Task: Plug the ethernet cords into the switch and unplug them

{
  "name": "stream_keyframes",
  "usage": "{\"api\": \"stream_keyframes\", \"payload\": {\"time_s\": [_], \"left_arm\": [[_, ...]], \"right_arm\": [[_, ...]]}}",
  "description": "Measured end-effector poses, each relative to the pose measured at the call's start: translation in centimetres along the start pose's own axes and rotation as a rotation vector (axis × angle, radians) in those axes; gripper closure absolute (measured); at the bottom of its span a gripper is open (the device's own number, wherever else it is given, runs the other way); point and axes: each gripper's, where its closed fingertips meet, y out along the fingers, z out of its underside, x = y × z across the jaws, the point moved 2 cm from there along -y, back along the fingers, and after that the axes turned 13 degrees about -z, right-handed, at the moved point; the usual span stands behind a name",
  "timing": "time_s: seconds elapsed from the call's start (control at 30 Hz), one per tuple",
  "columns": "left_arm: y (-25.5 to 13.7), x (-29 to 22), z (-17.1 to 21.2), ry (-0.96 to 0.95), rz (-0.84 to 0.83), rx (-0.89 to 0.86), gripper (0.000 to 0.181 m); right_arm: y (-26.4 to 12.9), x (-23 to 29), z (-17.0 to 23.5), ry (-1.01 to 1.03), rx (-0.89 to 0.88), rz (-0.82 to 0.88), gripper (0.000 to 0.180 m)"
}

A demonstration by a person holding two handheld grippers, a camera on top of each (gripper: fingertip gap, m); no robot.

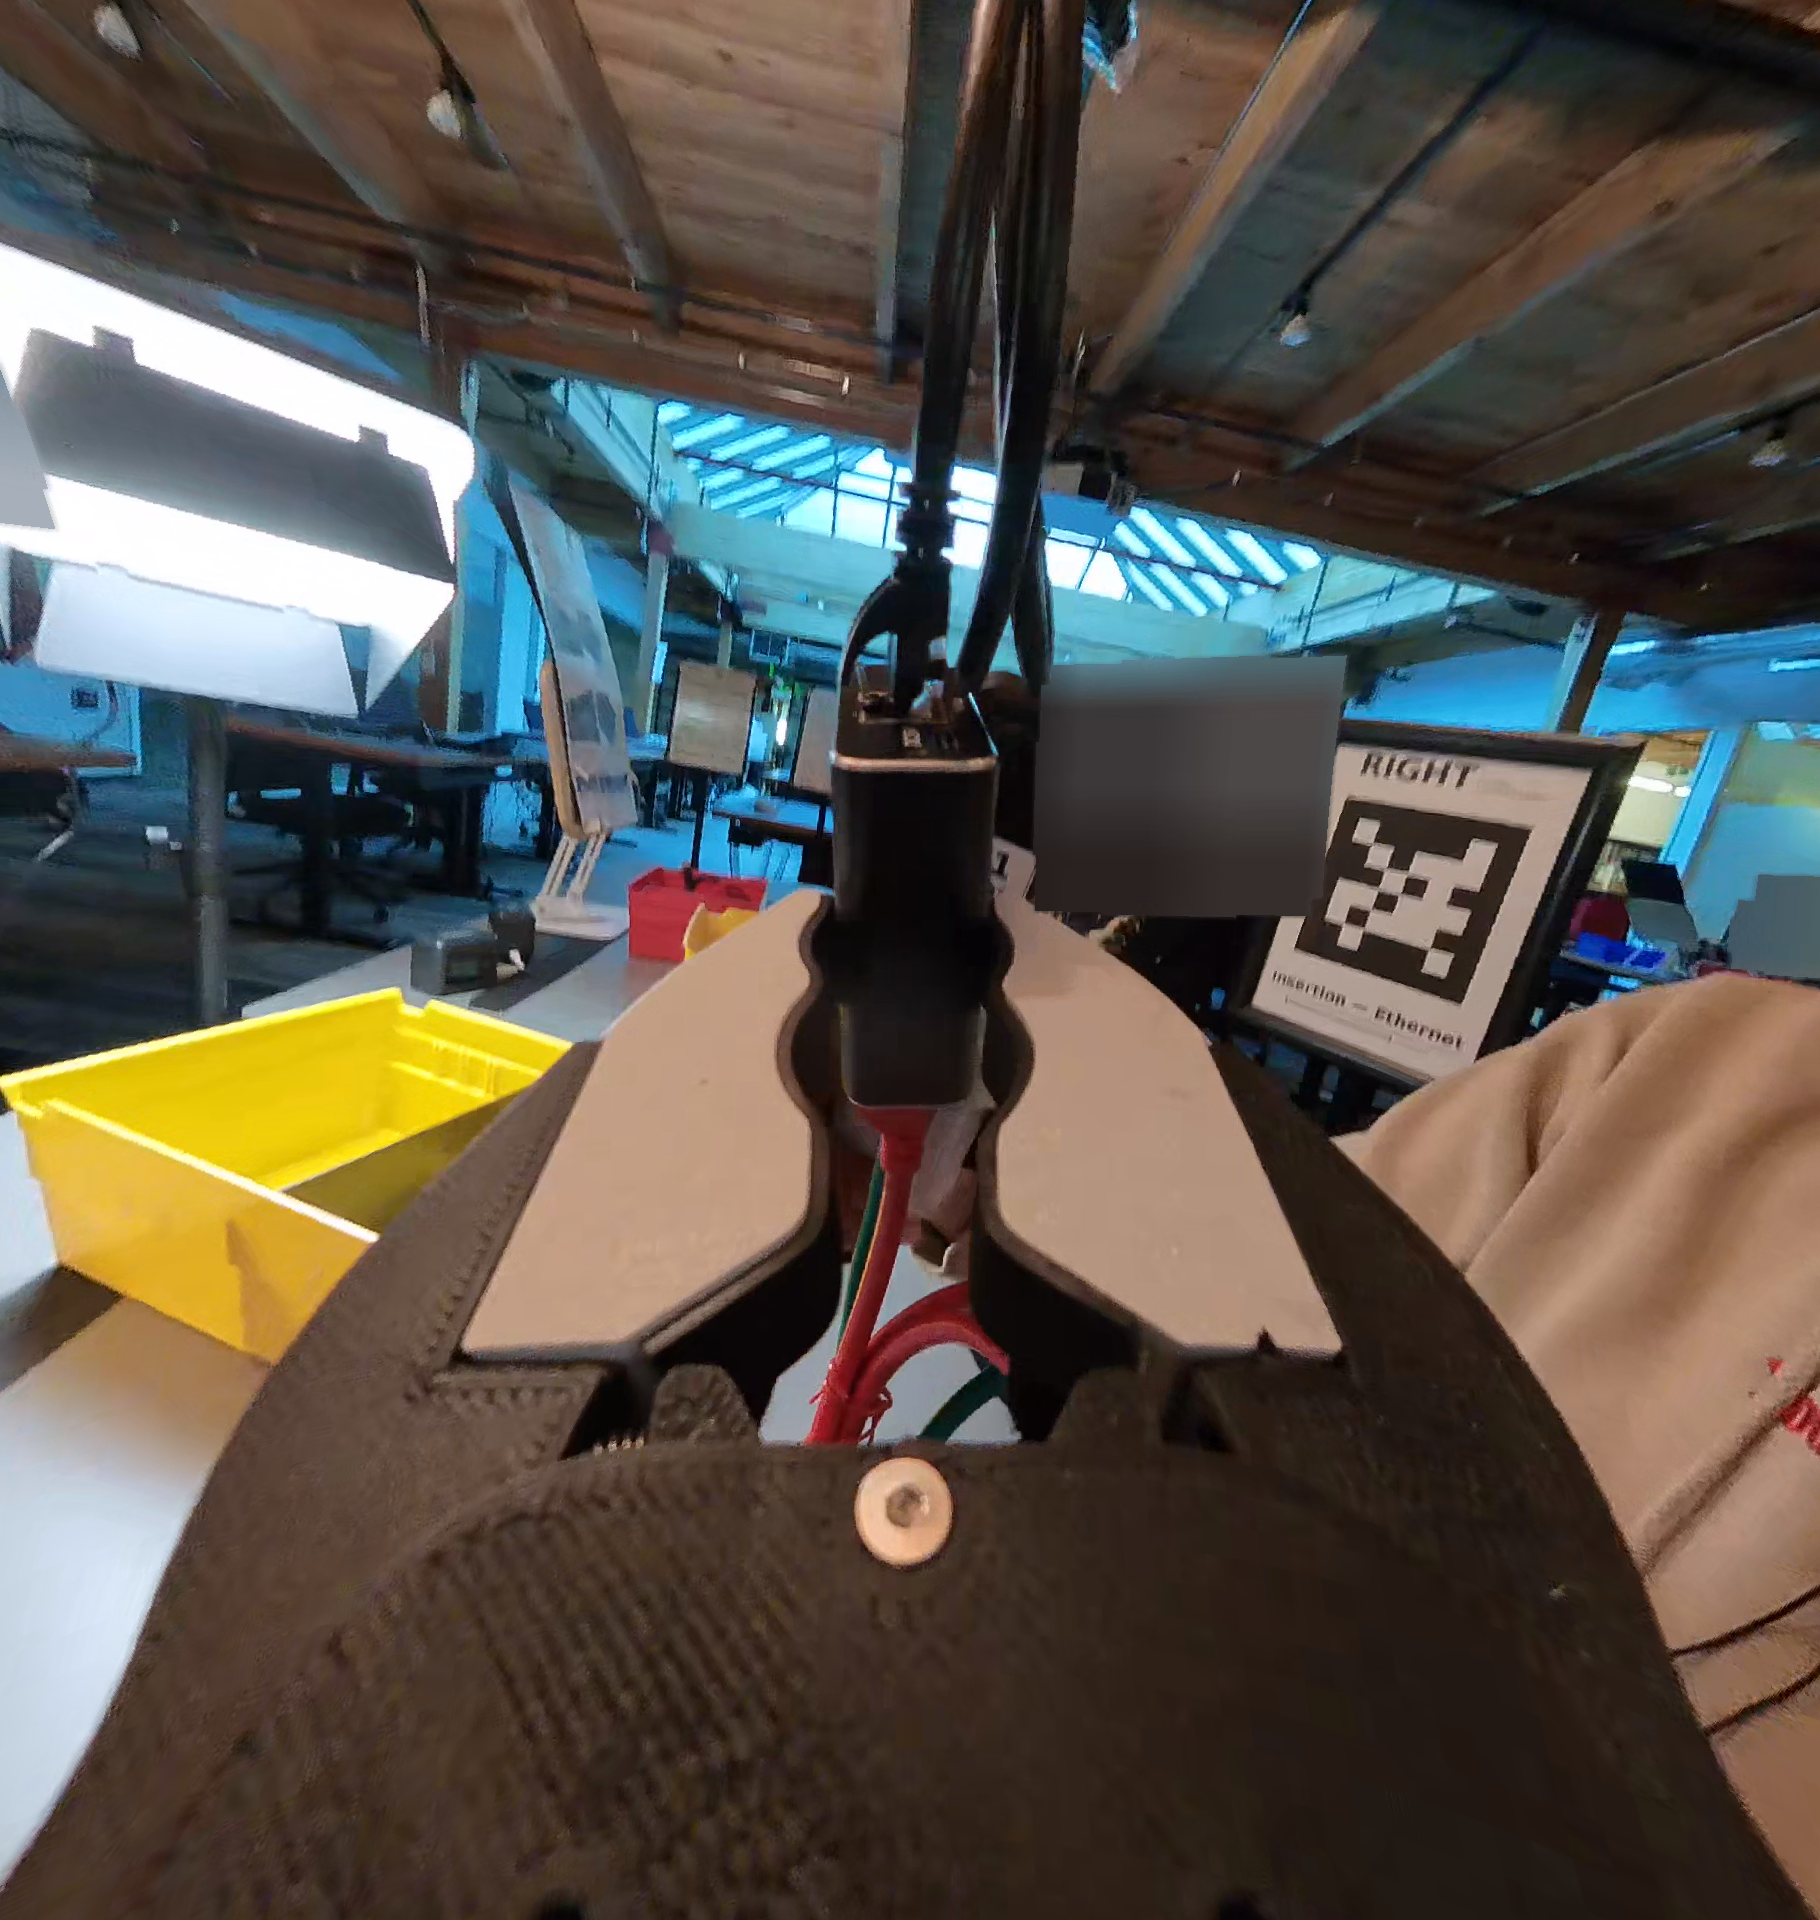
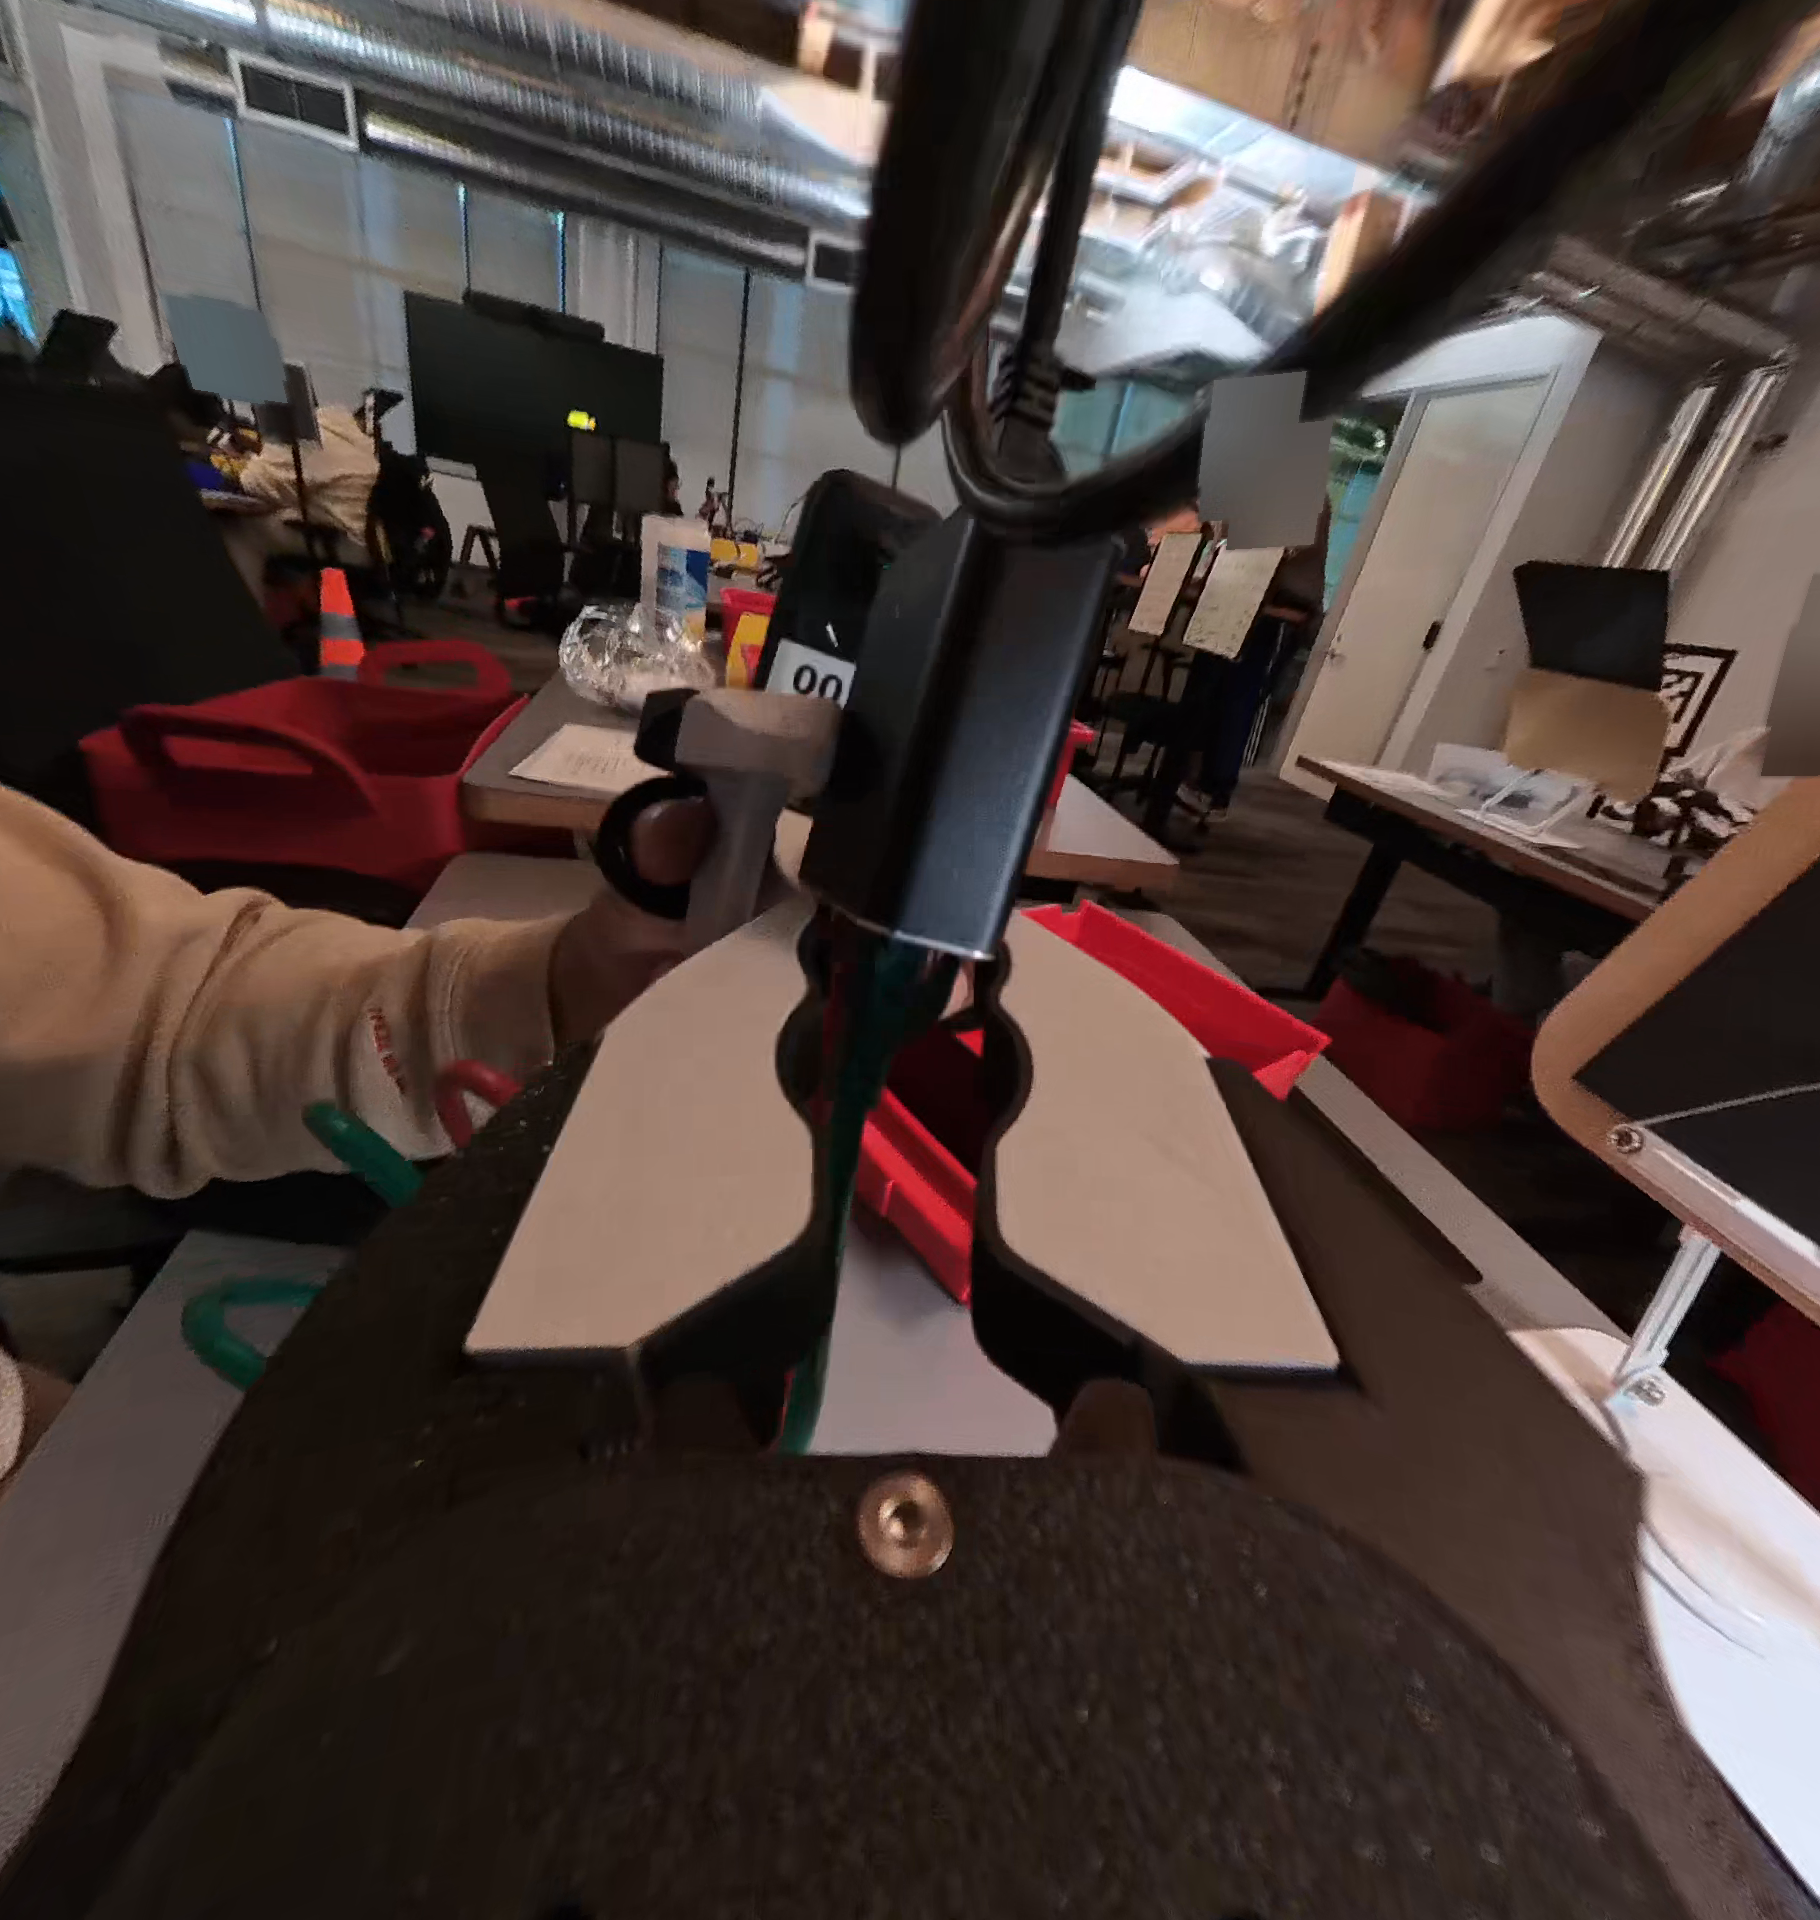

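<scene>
Left gripper (image 1: 908, 997) jaws pinch switch (image 1: 911, 883) between tips, red cord (image 1: 885, 1236) trailing below. Right gripper (image 2: 901, 997) jaws nearly closed around green cord (image 2: 833, 1164); grip uncertain. Switch light, rigid; cords floppy, so hold plug boot.

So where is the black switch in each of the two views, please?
Left wrist view: the black switch stands upright at centre, clamped between the left gripper fingers.
Right wrist view: it is at centre, tilted, just past the right gripper fingertips.
Shared landmark: the black cables rising from its top.
</scene>
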Motion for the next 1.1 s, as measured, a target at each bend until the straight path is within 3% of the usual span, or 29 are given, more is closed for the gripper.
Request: {"api": "stream_keyframes", "payload": {"time_s": [0.17,0.33,0.47,0.7,0.9,1.1], "left_arm": [[-0.1,0.9,0.5,-0.012,-0.044,0.02,0.155],[-0.6,3.3,0.5,0.071,-0.251,0.07,0.147],[-1.4,4.9,0.2,0.052,-0.361,0.074,0.153],[0.0,3.9,1.6,-0.004,-0.33,0.099,0.135],[1.3,3.2,2.4,0.065,-0.428,-0.009,0.13],[0.3,5.1,2.4,-0.007,-0.557,-0.096,0.13]], "right_arm": [[-0.3,-0.3,0.6,0.031,0.034,0.016,0.159],[-1.0,-2.0,1.5,-0.003,0.139,0.176,0.161],[-3.0,-4.3,1.8,-0.157,0.274,0.418,0.161],[-4.9,-5.7,1.0,-0.543,0.451,0.75,0.161],[-2.7,-4.7,2.1,-0.853,0.577,0.874,0.161],[-1.2,-4.1,3.8,-0.973,0.607,0.881,0.161]]}}
